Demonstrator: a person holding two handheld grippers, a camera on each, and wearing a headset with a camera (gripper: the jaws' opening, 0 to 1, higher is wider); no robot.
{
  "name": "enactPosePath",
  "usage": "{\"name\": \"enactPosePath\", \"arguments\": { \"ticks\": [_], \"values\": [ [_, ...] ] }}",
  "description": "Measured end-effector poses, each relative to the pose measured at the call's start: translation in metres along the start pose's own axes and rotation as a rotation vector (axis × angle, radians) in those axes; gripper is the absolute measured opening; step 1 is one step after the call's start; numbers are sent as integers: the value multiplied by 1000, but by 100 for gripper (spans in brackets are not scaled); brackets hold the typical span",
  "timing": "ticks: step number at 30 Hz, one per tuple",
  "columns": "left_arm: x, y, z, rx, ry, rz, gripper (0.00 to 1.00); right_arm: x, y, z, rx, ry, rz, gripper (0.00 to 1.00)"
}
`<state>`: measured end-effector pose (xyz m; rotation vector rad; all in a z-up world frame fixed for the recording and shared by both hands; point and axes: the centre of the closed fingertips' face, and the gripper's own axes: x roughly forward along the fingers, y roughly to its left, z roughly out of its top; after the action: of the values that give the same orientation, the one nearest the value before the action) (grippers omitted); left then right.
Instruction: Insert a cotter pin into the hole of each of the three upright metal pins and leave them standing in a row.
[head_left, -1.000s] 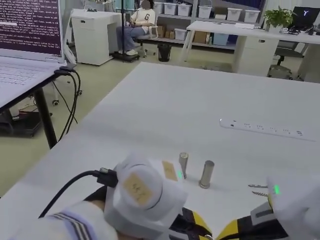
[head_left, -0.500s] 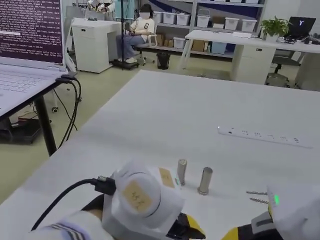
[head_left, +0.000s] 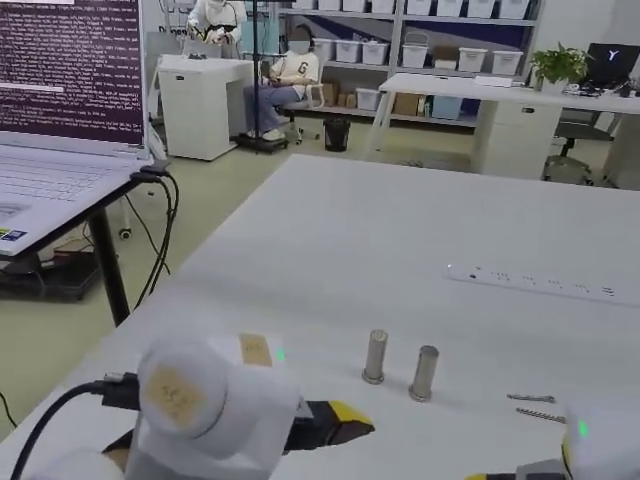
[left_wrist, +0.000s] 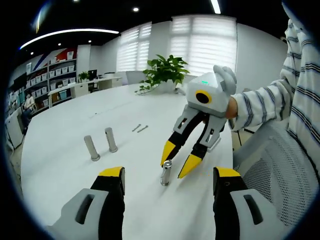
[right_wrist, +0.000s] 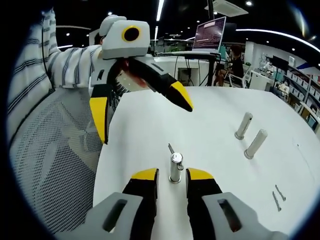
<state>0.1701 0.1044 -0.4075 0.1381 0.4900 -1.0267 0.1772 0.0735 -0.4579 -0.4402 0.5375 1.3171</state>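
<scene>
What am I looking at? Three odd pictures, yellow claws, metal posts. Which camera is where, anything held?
No robot: a person holds a two-jaw gripper in each hand at a white table. The head view comes from a headset; each round view from a camera on one gripper. Two metal pins stand together, two loose cotter pins lie nearby. A third pin stands between the jaws of the right gripper; clamped or not, I cannot tell. The left gripper is open, holding nothing.
</scene>
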Motion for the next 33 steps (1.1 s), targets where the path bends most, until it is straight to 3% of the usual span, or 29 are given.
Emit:
{"name": "enactPosePath", "arguments": {
  "ticks": [4,7,9,13,20,33],
  "values": [
    [-9,4,-7,-3,4,64,84,6,0,-1,48,-22,-1,20],
    [-13,3,-15,-75,5,101,99,10,1,-2,61,-27,2,20],
    [-14,-1,-16,-64,-7,106,99,13,1,-4,66,-28,1,20],
    [-15,-8,-22,-106,-14,117,99,17,1,-7,83,-32,2,20],
    [-18,-10,-26,-138,-14,139,99,22,-6,-13,78,-16,-25,18],
    [-32,1,-30,-170,-3,212,99,27,-5,-20,103,-16,-16,6]
  ]
}}
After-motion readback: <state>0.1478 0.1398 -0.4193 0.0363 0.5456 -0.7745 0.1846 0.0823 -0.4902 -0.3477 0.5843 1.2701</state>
